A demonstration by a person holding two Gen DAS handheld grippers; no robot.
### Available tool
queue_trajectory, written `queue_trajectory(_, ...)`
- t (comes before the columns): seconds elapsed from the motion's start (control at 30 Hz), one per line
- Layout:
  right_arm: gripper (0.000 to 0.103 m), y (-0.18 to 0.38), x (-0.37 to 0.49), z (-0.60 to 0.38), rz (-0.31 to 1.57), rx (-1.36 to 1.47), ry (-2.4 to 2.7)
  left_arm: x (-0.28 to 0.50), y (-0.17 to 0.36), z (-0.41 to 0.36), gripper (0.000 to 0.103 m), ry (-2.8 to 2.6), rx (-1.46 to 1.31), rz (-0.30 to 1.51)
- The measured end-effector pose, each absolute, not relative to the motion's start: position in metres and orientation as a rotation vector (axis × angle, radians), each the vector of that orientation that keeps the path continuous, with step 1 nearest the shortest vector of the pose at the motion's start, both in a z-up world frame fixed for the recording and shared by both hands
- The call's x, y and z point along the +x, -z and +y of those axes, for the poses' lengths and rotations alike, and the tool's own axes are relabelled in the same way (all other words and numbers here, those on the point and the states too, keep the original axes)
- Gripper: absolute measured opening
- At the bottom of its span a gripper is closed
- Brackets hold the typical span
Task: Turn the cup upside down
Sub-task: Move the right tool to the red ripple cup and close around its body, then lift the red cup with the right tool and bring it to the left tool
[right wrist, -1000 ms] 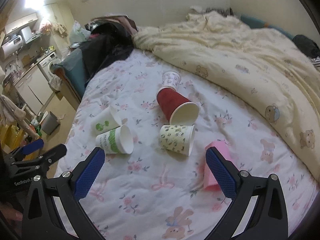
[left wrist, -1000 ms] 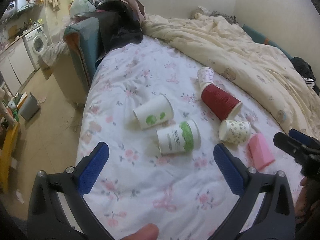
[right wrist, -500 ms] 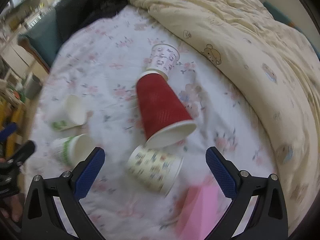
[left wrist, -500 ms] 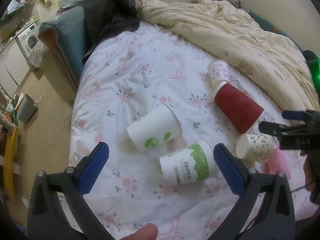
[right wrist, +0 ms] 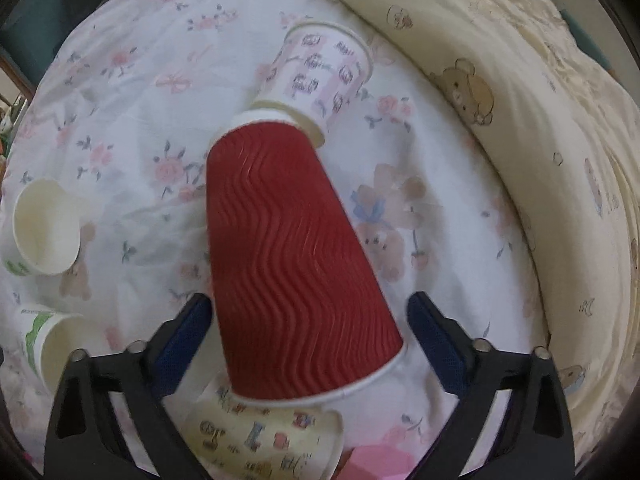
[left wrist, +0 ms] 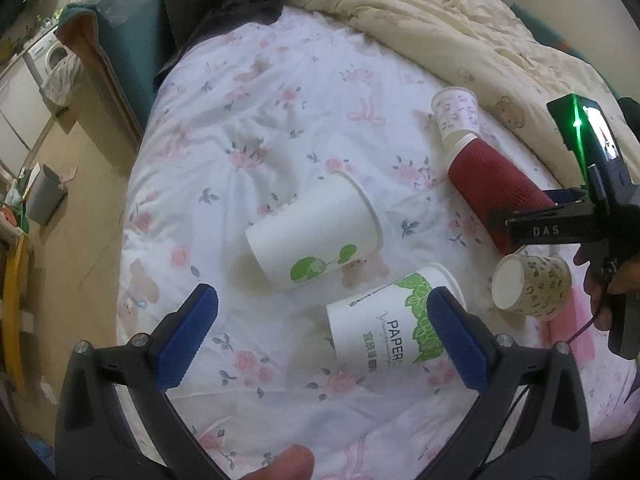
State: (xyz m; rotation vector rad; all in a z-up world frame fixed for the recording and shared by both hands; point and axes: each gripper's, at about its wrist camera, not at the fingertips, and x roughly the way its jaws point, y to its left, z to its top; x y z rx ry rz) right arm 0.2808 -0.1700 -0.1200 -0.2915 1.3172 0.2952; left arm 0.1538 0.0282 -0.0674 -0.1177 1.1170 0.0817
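Several paper cups lie on their sides on a floral bedsheet [left wrist: 260, 128]. A red ribbed cup [right wrist: 292, 248] lies between the open fingers of my right gripper [right wrist: 310, 334], its wide rim toward the camera; the blue pads flank it and contact is not clear. The red cup also shows in the left wrist view [left wrist: 500, 196] under the right gripper [left wrist: 560, 224]. My left gripper [left wrist: 320, 332] is open and empty, above a white cup with green leaf print [left wrist: 396, 332] and a white cup with a green globe [left wrist: 316, 236].
A pink-patterned cup [right wrist: 320, 76] touches the red cup's base. A small cream patterned cup [right wrist: 268, 436] lies under its rim beside a pink cup [right wrist: 380, 460]. A cream quilt [right wrist: 540, 120] bounds the right side. The bed edge and floor [left wrist: 80, 200] are at left.
Both grippers have moved forward and down toward the cups. My right gripper has closed in until the red cup sits between its open fingers. The cups have not moved.
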Motion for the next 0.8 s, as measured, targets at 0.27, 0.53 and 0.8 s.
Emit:
queue_trajectory(0.27,0.083,0.087,0.275,-0.183,1.223,-0.269,-0.318,0.15,0.061,0.031,0.103,-0.096,-0.131,1.101)
queue_trajectory(0.53,0.083,0.013,0.227,-0.193,1.129,-0.159,-0.369,0.124,0.031,0.032,0.103,-0.088,-0.201,1.071)
queue_trajectory(0.8,0.084,0.001,0.123,-0.199,1.134,0.024,-0.404,0.071,0.004,0.027,0.103,-0.092,-0.217,1.037)
